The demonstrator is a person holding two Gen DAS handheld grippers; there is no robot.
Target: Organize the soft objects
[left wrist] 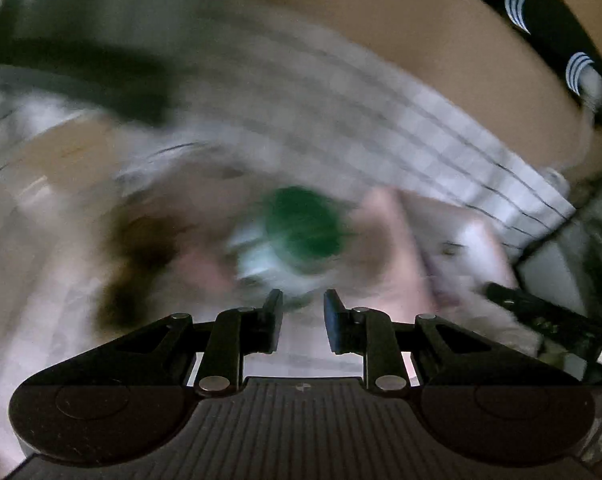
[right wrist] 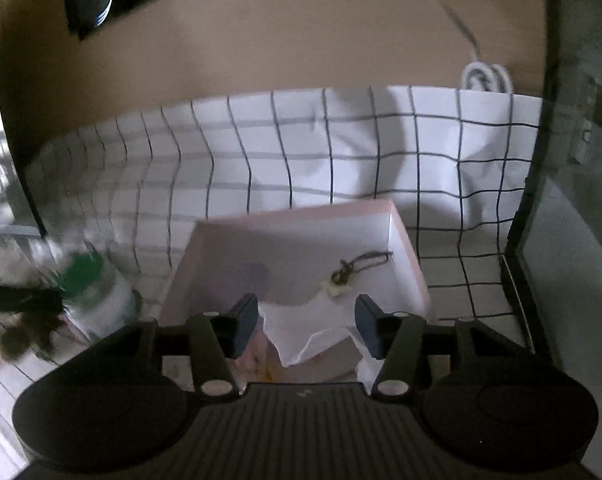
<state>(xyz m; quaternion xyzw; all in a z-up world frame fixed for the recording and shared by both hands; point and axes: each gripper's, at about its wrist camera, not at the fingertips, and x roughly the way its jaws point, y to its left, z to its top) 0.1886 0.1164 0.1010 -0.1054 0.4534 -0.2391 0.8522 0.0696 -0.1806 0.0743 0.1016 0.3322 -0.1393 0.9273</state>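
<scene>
1. The pink box (right wrist: 301, 256) sits open on the checked cloth (right wrist: 341, 152), and every place here is told from it. Inside lie a small cord-tied charm (right wrist: 355, 270) toward its right wall and crumpled white paper (right wrist: 305, 328) at its near edge.

2. The right gripper (right wrist: 307, 326) hangs over the box's near edge, jaws about half apart, the white paper showing in the gap; no pad presses on anything, so it holds nothing.

3. Left of the box stands a green-capped white bottle (right wrist: 97, 292), with a dark fuzzy object (right wrist: 25, 338) just beyond it, too blurred to name.

4. The left gripper (left wrist: 303, 320), seen through heavy blur, has its jaws narrowly apart and empty, pointing at the bottle's green cap (left wrist: 305, 226).

5. The step appears to be gathering soft items into the box. Done well, the right jaws should settle squarely over the chosen soft piece and close gently.

6. The left hand would best steady before closing, and avoid tipping the bottle standing close beside the box.
</scene>
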